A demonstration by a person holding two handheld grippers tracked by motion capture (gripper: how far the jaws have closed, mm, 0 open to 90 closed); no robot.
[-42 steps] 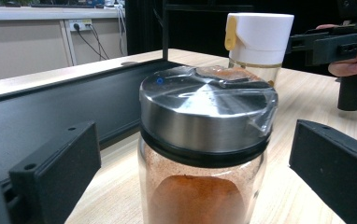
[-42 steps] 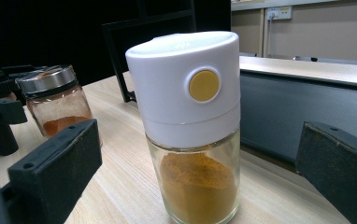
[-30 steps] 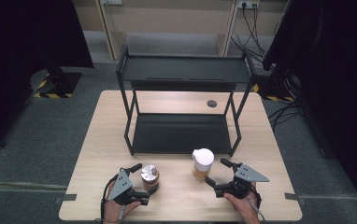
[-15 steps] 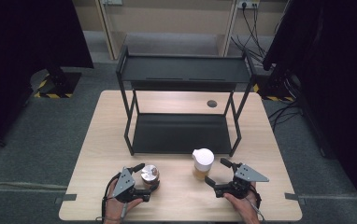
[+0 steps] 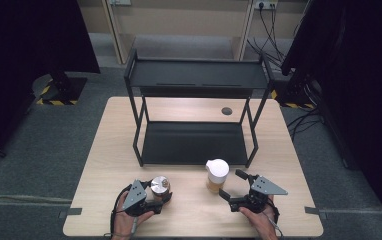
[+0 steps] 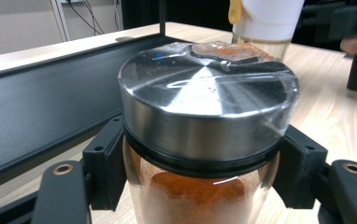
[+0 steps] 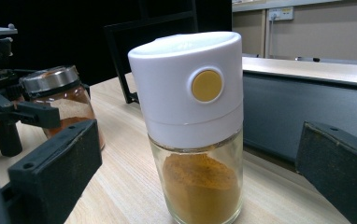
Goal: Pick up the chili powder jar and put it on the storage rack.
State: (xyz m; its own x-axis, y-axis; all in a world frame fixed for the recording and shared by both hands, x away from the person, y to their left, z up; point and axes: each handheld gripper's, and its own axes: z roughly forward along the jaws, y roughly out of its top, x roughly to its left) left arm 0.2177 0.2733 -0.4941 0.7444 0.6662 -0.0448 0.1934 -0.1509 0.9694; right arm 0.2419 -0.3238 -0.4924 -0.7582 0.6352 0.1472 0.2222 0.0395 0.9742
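The left gripper (image 5: 161,196) has just closed its jaws on the steel-lidded glass jar of red spice (image 6: 204,140). Gripped so near the lid, it could slip when lifted. The right gripper (image 5: 231,186) stands open around the white-capped glass shaker of yellow powder (image 7: 195,126).

Ahead of our left gripper (image 5: 160,196) stands the black two-tier rack (image 5: 194,120), its lower shelf edge blocking a straight push forward. The metal-lidded jar (image 6: 204,140) fills the gap between that gripper's jaws. To its right, bare worktop (image 5: 104,150) runs as far as the white-capped jar (image 5: 216,175), which stands between the spread jaws of our right gripper (image 5: 231,186) with room on both sides. Outward of each gripper the worktop lies bare to its edges. Between the rack's shelves there is open room.
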